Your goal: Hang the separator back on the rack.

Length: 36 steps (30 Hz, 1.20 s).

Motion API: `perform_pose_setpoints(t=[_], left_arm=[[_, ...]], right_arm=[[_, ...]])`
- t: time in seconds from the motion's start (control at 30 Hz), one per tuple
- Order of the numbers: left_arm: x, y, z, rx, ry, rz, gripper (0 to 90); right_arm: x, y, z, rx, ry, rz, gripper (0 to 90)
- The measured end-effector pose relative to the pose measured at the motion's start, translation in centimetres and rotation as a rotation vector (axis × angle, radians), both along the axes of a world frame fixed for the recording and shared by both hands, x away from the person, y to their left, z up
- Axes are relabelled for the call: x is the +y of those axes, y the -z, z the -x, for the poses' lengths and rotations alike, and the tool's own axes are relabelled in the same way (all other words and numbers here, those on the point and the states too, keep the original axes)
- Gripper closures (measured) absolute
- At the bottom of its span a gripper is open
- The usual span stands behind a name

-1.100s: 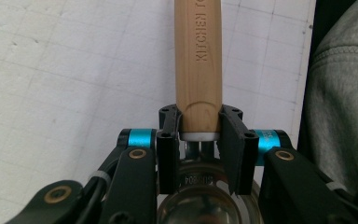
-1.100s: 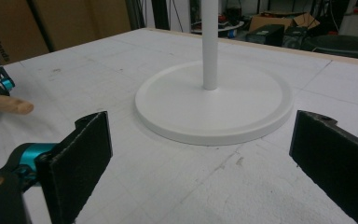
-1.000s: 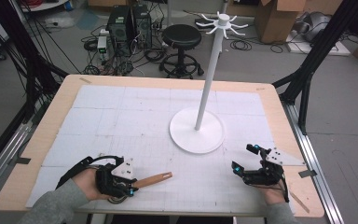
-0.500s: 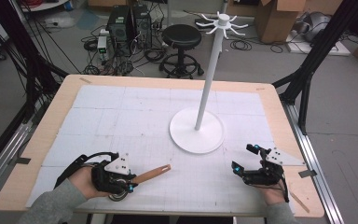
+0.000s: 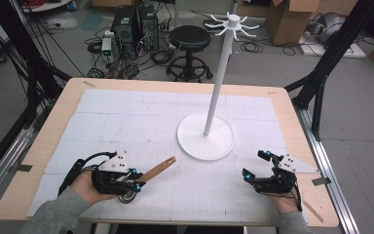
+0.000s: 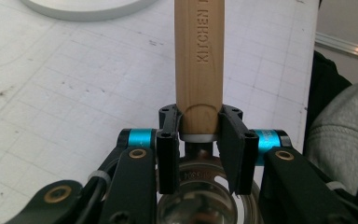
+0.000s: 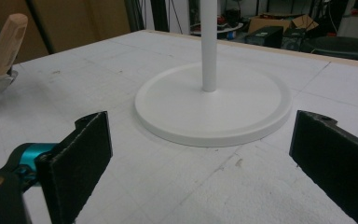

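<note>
The left gripper [image 5: 135, 184], black with blue accents, was clamped on a kitchen utensil with a light wooden handle [image 5: 157, 170], its two black jaws pressing the handle's lower end from either side, just above a silvery metal collar. In the left gripper view the handle [image 6: 199, 60] ran straight up between the jaws, with the word KITCHEN stamped along it; below the jaws sat a round, shiny metal part of the tool, too close to make out. The utensil was held near the table's front left corner, its handle slanting toward the white round base [image 5: 206, 135] of a tall white pole stand with curved hooks at the top [image 5: 232, 23]. The right gripper [image 5: 255, 165] rested low near the front right of the white gridded table cover [image 5: 126, 117], its jaws spread wide with nothing between them, facing the stand's base [image 7: 213, 105].
</note>
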<state>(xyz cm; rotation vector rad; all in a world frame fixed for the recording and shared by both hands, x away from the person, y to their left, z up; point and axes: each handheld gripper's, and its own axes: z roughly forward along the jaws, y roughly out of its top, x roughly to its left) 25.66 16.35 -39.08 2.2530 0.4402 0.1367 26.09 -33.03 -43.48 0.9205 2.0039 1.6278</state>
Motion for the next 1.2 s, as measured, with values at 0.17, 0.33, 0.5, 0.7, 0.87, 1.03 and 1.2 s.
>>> perform_pose_setpoints(t=[0.17, 0.33, 0.5, 0.7, 0.87, 1.03, 1.2], left_arm=[[0.2, -0.3, -0.2, -0.01, -0.013, 0.03, 69.4], [0.5, -0.6, -0.4, -0.029, -0.043, 0.076, 69.4], [0.6, -0.8, -0.6, -0.026, -0.06, 0.106, 69.4], [0.6, -1.3, -0.8, -0.032, -0.079, 0.145, 69.4], [0.4, -2.1, -0.9, -0.055, -0.085, 0.187, 69.4], [0.3, -2.8, -1.1, -0.058, -0.083, 0.199, 69.4], [0.2, -3.4, -1.3, -0.055, -0.082, 0.216, 69.4]], right_arm=[[0.0, 0.0, 0.0, 0.003, 0.0, 0.0, 4.8], [0.1, 0.0, 0.1, 0.008, 0.001, -0.003, 4.8], [0.1, 0.0, 0.0, 0.004, -0.002, 0.0, 4.8], [0.1, 0.0, 0.0, 0.004, -0.001, -0.001, 4.8], [0.0, 0.0, 0.0, 0.003, -0.001, 0.0, 4.8], [0.0, 0.0, 0.0, 0.0, 0.001, -0.001, 4.8], [0.0, -0.1, 0.1, 0.001, -0.001, -0.003, 4.8]])
